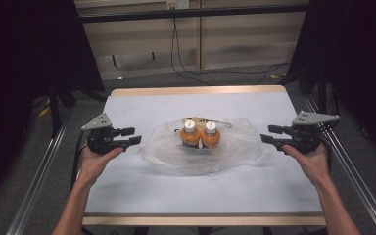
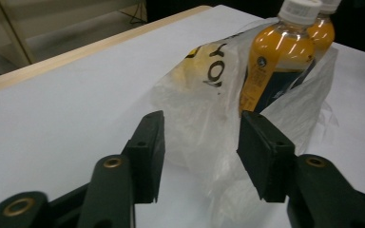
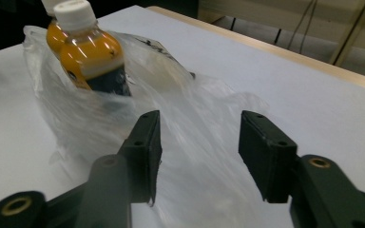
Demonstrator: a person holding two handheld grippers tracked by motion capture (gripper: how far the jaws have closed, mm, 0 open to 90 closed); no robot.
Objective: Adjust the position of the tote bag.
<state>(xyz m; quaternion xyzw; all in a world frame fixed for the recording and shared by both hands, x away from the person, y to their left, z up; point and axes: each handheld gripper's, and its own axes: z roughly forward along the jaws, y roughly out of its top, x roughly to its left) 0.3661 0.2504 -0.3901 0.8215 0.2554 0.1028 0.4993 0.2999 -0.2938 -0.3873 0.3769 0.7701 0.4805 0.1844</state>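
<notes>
Two bottles (image 1: 199, 133) standing upright, touching, in bag (image 1: 240, 144), counter (image 1: 127, 186) centre. Left gripper (image 1: 133, 135), right gripper (image 1: 269, 133) hovering beside bag, jaws spread, pinching nothing.

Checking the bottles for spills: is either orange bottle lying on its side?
No, both orange drink bottles stand upright with white caps up inside the clear plastic bag.
</notes>
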